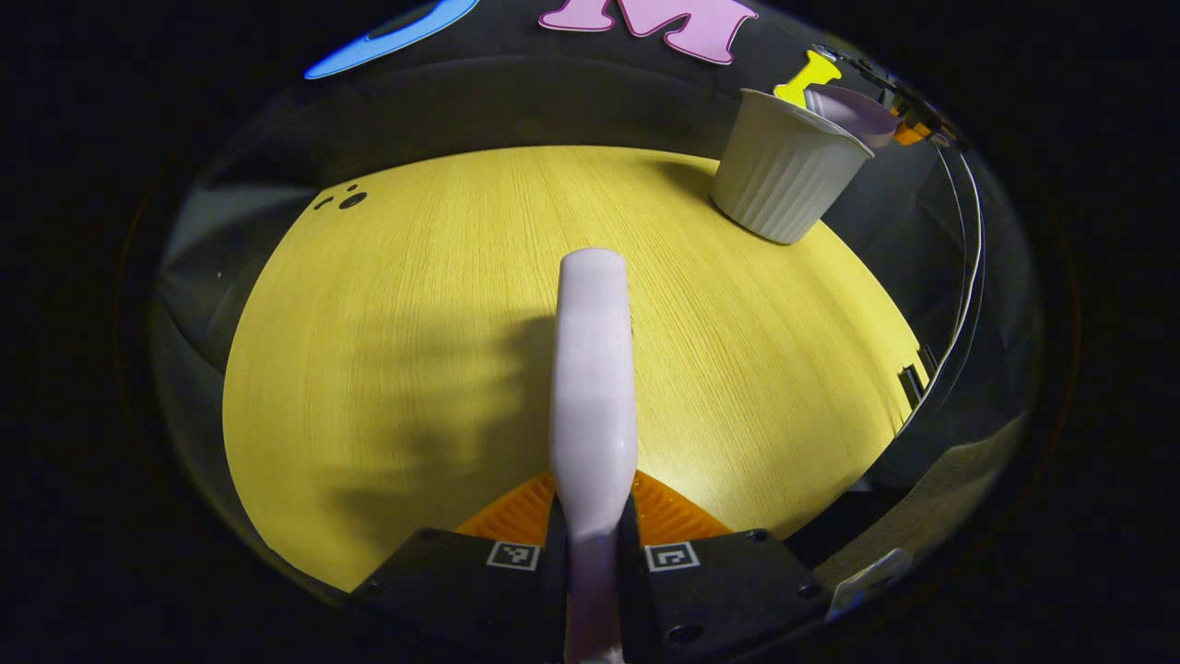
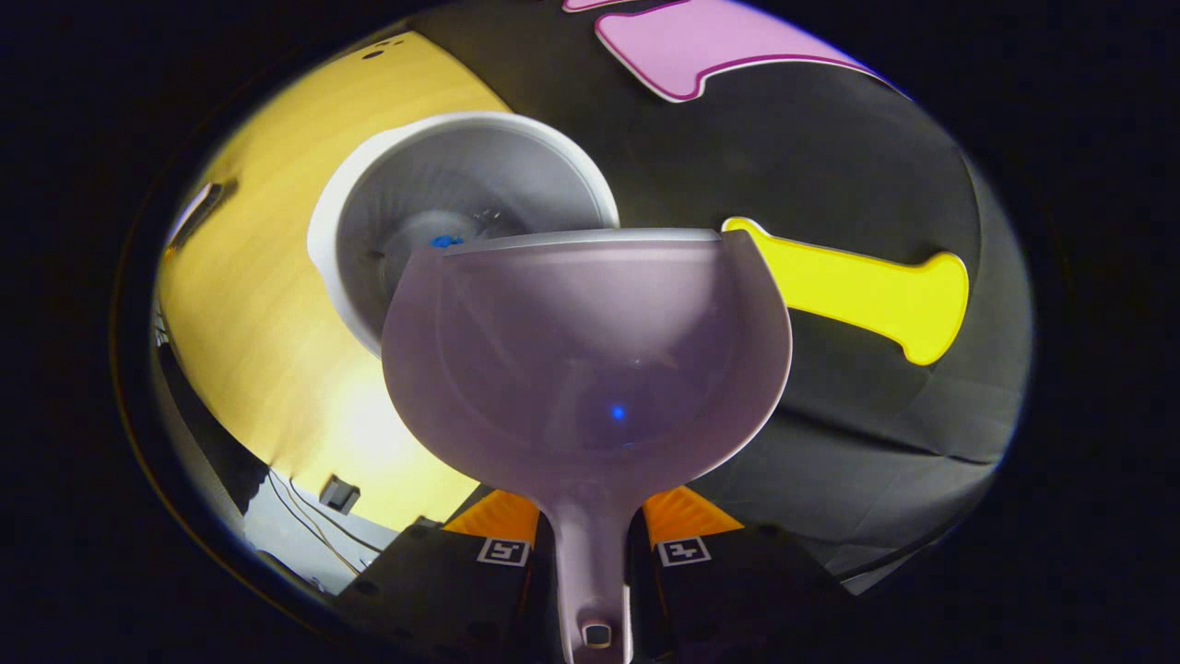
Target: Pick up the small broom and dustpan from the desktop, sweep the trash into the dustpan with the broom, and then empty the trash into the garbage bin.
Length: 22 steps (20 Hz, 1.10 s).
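Claws clamped: left claw [image 1: 594, 526] on broom [image 1: 593, 369], right claw [image 2: 590, 535] on dustpan [image 2: 590, 360].

Desktop [image 1: 396, 369] bare and open across its middle and near side in the left gripper view; garbage bin [image 1: 784, 166] stands upright at the far right corner, close to the booth wall, the one obstacle on that surface; dustpan [image 2: 590, 360] hangs over the bin's mouth in the right gripper view, covering its near rim, far rim open; cables [image 1: 968, 277] run along the desk's right edge.
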Tool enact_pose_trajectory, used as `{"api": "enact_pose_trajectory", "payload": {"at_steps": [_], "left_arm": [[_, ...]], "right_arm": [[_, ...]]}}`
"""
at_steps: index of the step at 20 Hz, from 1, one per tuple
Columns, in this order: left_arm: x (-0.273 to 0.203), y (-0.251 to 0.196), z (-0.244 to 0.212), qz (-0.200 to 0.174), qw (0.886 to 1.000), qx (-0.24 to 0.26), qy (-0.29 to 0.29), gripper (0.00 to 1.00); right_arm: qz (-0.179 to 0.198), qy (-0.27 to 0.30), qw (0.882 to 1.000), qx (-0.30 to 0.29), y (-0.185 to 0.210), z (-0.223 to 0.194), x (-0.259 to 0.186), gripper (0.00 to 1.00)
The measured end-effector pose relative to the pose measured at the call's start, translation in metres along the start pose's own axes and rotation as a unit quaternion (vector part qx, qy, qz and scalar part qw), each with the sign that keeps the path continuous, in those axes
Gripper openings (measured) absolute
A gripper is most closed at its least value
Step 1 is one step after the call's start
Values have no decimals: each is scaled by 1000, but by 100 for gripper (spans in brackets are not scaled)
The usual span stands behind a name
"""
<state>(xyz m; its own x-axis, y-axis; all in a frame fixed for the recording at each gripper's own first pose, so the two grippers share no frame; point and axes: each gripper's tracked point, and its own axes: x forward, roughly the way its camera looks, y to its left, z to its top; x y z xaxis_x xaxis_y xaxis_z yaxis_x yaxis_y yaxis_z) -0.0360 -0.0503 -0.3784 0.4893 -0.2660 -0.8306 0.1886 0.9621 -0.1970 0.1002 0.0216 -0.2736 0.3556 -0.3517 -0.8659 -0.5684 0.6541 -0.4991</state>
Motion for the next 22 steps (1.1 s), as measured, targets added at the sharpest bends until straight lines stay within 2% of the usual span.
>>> {"api": "enact_pose_trajectory", "payload": {"at_steps": [5,7,8,9,10,12,13,17,22], "left_arm": [[1,4,10,11,1000,5,-3,27],[2,5,16,13,1000,8,-4,29],[2,5,18,14,1000,10,-5,29],[2,5,19,16,1000,13,-6,27],[2,6,22,18,1000,17,-7,27],[1,6,24,20,1000,22,-6,27],[1,6,25,21,999,24,-6,27],[2,6,25,22,999,29,0,29],[4,8,23,30,999,42,9,27]], "right_arm": [[-1,-79,995,66,5,-5,-32,36],[6,-116,989,91,19,-7,-52,35],[12,-134,985,105,29,-8,-61,38],[22,-150,981,119,39,-8,-70,32],[35,-162,977,131,52,-9,-80,35],[65,-181,969,154,86,-11,-96,35],[82,-186,965,165,103,-10,-99,38],[152,-200,947,201,195,-14,-111,35],[242,-168,932,212,312,-20,-100,35]]}}
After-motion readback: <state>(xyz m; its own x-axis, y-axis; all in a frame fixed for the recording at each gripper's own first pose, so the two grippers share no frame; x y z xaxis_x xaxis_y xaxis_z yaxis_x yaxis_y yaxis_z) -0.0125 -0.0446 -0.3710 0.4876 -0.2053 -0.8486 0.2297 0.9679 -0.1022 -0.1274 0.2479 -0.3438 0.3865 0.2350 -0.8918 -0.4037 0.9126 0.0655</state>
